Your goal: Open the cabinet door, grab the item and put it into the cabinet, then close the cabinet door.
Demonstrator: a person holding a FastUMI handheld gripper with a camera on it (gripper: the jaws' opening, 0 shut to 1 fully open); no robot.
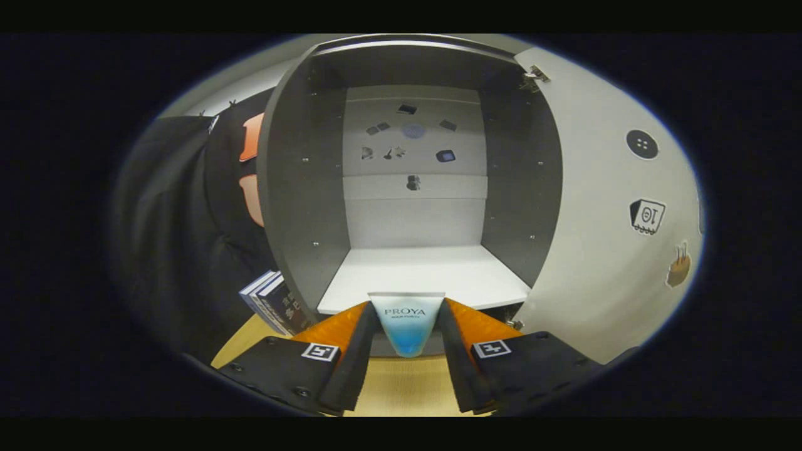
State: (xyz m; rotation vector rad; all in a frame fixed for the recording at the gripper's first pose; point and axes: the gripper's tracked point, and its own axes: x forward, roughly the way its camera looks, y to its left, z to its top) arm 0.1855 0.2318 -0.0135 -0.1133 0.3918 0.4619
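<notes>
A white and blue cosmetic tube (407,324) sits between my two fingers, and my gripper (407,326) is shut on it, with both fingers pressing its sides. Straight ahead stands the open cabinet (301,207) with grey side walls and a white bottom shelf (426,275). The tube's flat top edge is level with the shelf's front edge. The cabinet door (601,225), pale with several stickers, is swung open to the right of the opening. Small stickers dot the cabinet's white back panel (413,150).
A few dark books (276,304) lean against the cabinet's left outer wall on the wooden table (401,385). The black booth cloth hangs to the left of the cabinet. A hinge (532,78) shows at the door's top.
</notes>
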